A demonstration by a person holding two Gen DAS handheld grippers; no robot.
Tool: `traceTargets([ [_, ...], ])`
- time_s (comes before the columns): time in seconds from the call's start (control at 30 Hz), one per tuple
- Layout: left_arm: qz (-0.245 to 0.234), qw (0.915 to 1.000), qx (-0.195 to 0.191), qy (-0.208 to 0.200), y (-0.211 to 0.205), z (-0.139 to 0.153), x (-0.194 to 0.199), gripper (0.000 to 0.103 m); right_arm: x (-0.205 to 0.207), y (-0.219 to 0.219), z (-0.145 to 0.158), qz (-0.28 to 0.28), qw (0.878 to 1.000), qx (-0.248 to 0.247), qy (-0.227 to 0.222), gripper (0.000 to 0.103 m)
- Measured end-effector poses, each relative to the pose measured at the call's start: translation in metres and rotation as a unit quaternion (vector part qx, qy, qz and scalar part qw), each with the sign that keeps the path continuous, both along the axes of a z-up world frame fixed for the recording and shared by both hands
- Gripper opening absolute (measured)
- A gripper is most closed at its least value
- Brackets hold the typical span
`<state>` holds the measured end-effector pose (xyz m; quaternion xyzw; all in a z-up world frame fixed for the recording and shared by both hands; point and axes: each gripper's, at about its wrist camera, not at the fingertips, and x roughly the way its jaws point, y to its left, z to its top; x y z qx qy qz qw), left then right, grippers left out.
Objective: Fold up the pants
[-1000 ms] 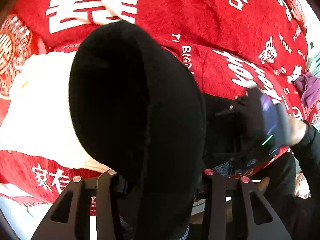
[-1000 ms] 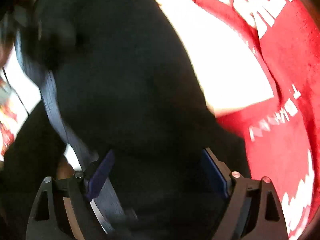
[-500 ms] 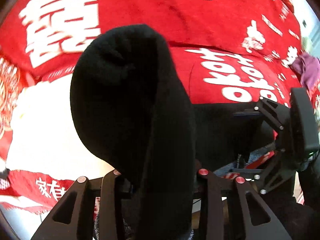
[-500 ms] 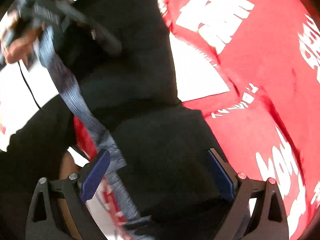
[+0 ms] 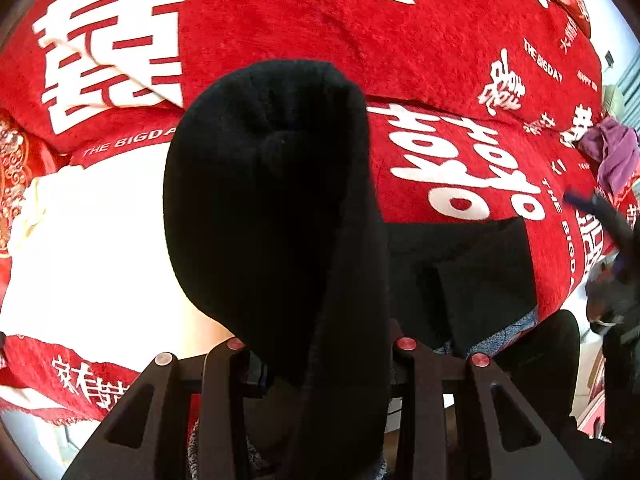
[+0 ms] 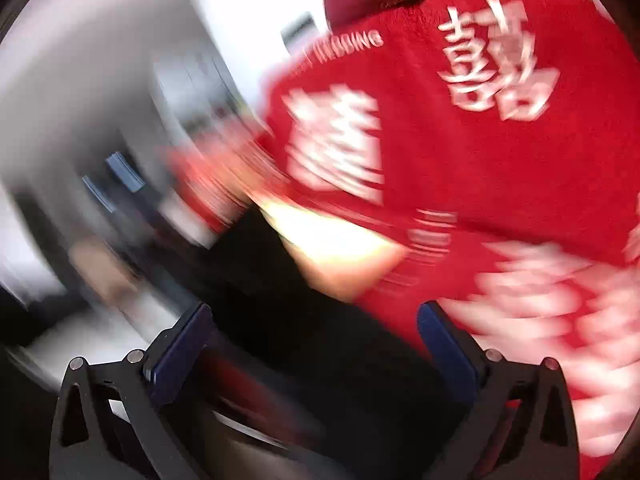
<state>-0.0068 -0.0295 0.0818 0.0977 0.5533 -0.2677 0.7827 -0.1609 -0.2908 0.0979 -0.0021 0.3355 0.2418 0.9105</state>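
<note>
The black pants (image 5: pixel 276 208) fill the middle of the left wrist view. My left gripper (image 5: pixel 320 360) is shut on a thick bunched fold of them and holds it up over the red blanket (image 5: pixel 440 40). More black cloth (image 5: pixel 472 280) lies flat on the blanket to the right. In the blurred right wrist view my right gripper (image 6: pixel 312 344) is open, its blue pads (image 6: pixel 180 352) wide apart, with black cloth (image 6: pixel 320 360) lying below and between them, not gripped. The right gripper also shows at the far right of the left wrist view (image 5: pixel 600 216).
The red blanket (image 6: pixel 480 160) with white characters covers the bed. A white sheet patch (image 5: pixel 88 248) lies at the left. A purple cloth (image 5: pixel 612 152) sits at the far right edge. Blurred grey room furniture (image 6: pixel 100 140) is at the left.
My right gripper has let go of the pants and swung away fast to the right, blurring its view. My left gripper still holds the bunched fold, shifted slightly.
</note>
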Motion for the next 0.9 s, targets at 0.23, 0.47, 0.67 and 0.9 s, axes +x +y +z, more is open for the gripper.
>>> traceTargets([
  [0.23,0.011,0.9997,-0.020,0.003,0.014,0.000,-0.004,0.036,-0.024,0.075,-0.085,0.087,0.982,-0.143,0.088,0.103],
  [0.47,0.015,0.9993,-0.033,0.006,0.026,-0.002,-0.002,0.036,-0.003,0.120,-0.163,-0.003,0.959,-0.263,0.106,0.093],
  [0.67,0.011,0.9987,-0.049,0.007,0.044,0.000,0.002,0.036,0.007,0.095,-0.124,0.037,0.979,-0.110,0.169,0.006],
  [0.9,0.015,0.9981,-0.059,0.008,0.061,-0.001,0.002,0.036,0.020,0.068,-0.133,-0.056,0.974,-0.050,0.213,0.038],
])
